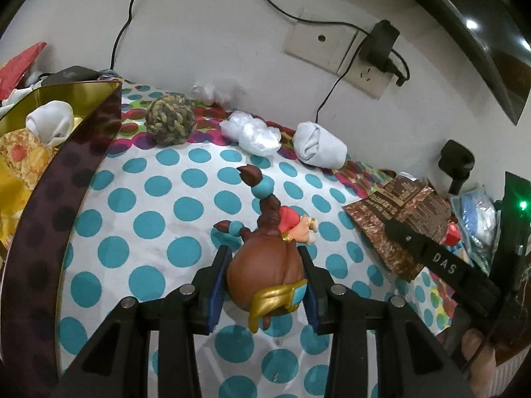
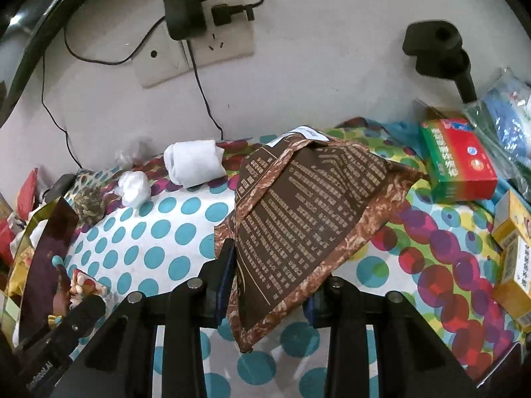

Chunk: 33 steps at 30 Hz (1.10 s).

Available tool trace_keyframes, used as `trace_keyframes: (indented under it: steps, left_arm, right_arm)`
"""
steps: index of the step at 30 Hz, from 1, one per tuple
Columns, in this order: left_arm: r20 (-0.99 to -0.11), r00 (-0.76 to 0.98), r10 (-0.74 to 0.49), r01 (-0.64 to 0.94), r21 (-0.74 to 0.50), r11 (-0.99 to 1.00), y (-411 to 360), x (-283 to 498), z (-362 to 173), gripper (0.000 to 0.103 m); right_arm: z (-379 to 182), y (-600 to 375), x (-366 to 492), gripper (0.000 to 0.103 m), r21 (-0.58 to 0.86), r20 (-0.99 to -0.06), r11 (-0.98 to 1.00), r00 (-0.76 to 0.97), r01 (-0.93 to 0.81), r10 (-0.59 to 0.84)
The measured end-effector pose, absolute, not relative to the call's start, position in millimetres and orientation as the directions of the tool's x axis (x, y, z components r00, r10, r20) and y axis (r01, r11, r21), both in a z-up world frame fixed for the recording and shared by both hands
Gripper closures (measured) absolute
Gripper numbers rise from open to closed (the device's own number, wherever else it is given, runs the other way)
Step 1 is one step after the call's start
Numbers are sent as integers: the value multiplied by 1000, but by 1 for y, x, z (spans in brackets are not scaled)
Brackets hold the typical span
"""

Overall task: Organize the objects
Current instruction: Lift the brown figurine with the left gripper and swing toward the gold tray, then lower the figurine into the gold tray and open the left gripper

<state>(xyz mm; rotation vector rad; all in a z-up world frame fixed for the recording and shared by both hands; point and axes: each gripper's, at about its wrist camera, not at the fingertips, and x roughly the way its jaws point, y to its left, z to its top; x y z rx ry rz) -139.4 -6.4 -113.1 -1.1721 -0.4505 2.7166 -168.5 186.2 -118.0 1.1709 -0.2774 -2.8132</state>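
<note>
My left gripper [image 1: 264,265] is shut on a brown toy figurine [image 1: 265,272] with blue and gold trim, held just above the polka-dot cloth [image 1: 159,219]. My right gripper [image 2: 270,265] is shut on a brown printed packet [image 2: 308,212], lifting its near edge off the cloth. The figurine also shows in the right wrist view [image 2: 74,292] at the lower left. A rope ball [image 1: 170,121], a crumpled plastic wad [image 1: 254,132] and a rolled white sock [image 1: 318,146] lie along the wall.
A gold tin [image 1: 66,126] with a dark rim holds a white sock and yellow wrappers at the left. A red-green box [image 2: 459,159], yellow boxes [image 2: 512,248] and a blue bag [image 2: 511,116] crowd the right. Wall sockets [image 2: 199,53] with chargers and cables are behind.
</note>
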Motion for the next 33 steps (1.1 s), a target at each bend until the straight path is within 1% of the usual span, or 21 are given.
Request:
trace_keyframes:
  steps: [3,6,10,13,16,20,22,25,29,33]
  left_arm:
    - [-691,-687,227,-23,-291,-956,-1,-139,-110,64]
    - [-700,-680,218,-41,-260,-965,1,-135,-104,64]
    - [-717,-667,202,-77,-204,-976,5,-131,-84,64]
    - [-708,-675,207,-111,-181,-977,-5,-125,-58,64]
    - [-705,-683,192,-102,-167,-981,-31,-128,-30,64]
    - [-698,-709,98,-11,-127,-992,-88,-144,2,64]
    - [-704,-707,64,34,-124,-992,-113,-154,8,64]
    - [-732,-681,10,81,-90,-993,-143,-172,6,64]
    - [-773,-630,-77,102,15,-995,-161,-193,-13,63]
    - [-800,-596,-64,83,18,-996,-170,-206,-27,63]
  right_arm:
    - [-120,187,-170,71,211,-701,-977,-696,5,-155]
    - [-120,183,-169,71,191,-700,-981,-698,14,-147]
    - [-117,172,-166,71,144,-693,-988,-707,57,-142]
    - [-117,170,-165,71,135,-690,-989,-710,64,-140]
    - [-118,173,-166,71,152,-695,-987,-704,60,-149]
    - [-121,179,-168,70,182,-701,-982,-695,42,-159]
    - [-122,180,-169,70,191,-703,-981,-692,35,-162]
    - [-122,180,-169,70,190,-706,-981,-689,34,-160]
    - [-122,178,-170,70,186,-709,-982,-688,33,-157]
    - [-121,177,-170,70,187,-712,-982,-684,34,-160]
